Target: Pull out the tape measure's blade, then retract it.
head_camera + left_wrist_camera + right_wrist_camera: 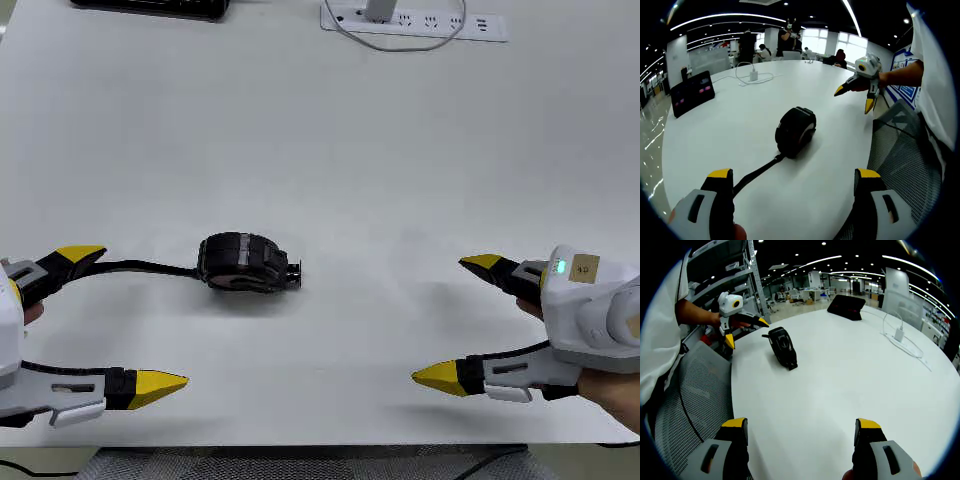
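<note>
Judging from how things lay, the task was at its very beginning; the black, rounded tape measure case (243, 262) rested on the bare white table (400, 150), a little left of the middle in the head view, with its blade fully inside and only the small dark hook end (294, 269) showing on the side that faced the right gripper (441, 320); that gripper had its yellow-tipped jaws spread wide and held nothing, well apart from the case; the left gripper (138, 316) was also spread and empty, near the thin black wrist strap (150, 267) that ran from the case toward its upper jaw, though I could not tell if they touched; the next move probably called for the left gripper to pin or clasp the case, and for the right one to close on the small hook, which seemed a narrow target and asked for a careful, low approach; there was much open surface to the right for drawing the blade out; the near table edge (300, 441) lay just beside both grippers, while the white power strip (415, 22) with its cable stayed far at the back.
</note>
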Tool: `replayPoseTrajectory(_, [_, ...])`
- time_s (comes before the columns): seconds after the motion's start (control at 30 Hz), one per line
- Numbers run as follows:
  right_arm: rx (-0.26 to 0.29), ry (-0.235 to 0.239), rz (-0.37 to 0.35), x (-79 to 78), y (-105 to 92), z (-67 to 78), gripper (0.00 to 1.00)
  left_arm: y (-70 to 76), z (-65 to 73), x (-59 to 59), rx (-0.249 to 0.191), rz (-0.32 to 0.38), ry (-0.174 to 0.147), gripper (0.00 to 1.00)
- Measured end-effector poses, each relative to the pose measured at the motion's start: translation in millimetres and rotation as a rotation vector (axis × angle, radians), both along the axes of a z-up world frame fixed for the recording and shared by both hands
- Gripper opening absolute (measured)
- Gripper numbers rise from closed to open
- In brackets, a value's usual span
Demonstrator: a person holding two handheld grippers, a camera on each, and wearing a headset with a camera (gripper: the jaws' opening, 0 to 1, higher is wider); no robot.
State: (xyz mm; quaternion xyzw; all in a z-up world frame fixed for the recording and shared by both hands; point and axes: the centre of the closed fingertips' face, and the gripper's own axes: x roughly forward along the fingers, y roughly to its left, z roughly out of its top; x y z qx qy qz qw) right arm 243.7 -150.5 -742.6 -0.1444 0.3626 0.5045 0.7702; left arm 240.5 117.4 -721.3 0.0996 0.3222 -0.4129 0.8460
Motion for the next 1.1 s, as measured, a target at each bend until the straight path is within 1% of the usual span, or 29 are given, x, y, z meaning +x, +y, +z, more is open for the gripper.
replayPoseTrajectory(0.23, [-0.004,0.000,-0.003,0.5,-3.0,-0.8,0.87,0.2,0.0,-0.1,-0.001,-0.002,0.003,0.99])
replayPoseTrajectory(0.57, [-0.005,-0.007,0.001,1.0,-1.3,-1.4,0.89,0.5,-0.3,-0.4,0.001,0.000,0.007,0.99])
replayPoseTrajectory(0.63, [0.000,-0.011,0.000,1.6,-0.9,-0.5,0.89,0.3,0.6,0.1,-0.002,-0.002,0.000,0.99])
replayPoseTrajectory(0.67, [0.000,-0.012,0.001,1.7,-1.0,-0.5,0.88,0.0,0.9,-0.3,-0.008,0.000,0.003,0.99])
replayPoseTrajectory(0.73, [-0.015,-0.030,0.001,4.2,-3.3,-1.5,0.88,0.0,1.5,0.3,-0.010,0.002,-0.001,0.99])
replayPoseTrajectory(0.8, [-0.011,-0.020,0.002,1.9,-2.1,-0.4,0.86,0.5,2.0,1.4,-0.010,0.009,-0.004,0.99])
replayPoseTrajectory(0.87, [-0.012,-0.029,0.000,2.8,-2.4,0.6,0.86,1.4,1.6,1.9,-0.005,0.011,-0.004,0.99])
replayPoseTrajectory(0.9, [-0.011,-0.026,-0.003,2.1,-2.3,1.2,0.85,1.7,1.2,1.9,-0.002,0.010,-0.004,0.99])
replayPoseTrajectory(1.0, [-0.027,-0.020,-0.005,0.8,-4.1,0.0,0.84,1.0,0.9,1.5,0.005,-0.002,-0.012,0.99])
replayPoseTrajectory(1.07, [-0.022,-0.010,-0.005,-1.1,-2.2,0.5,0.83,-0.1,1.1,0.7,0.001,-0.007,-0.009,0.99])
replayPoseTrajectory(1.1, [-0.024,-0.015,-0.003,-1.1,-1.7,1.1,0.83,-0.4,0.7,0.1,0.002,-0.009,-0.005,0.99])
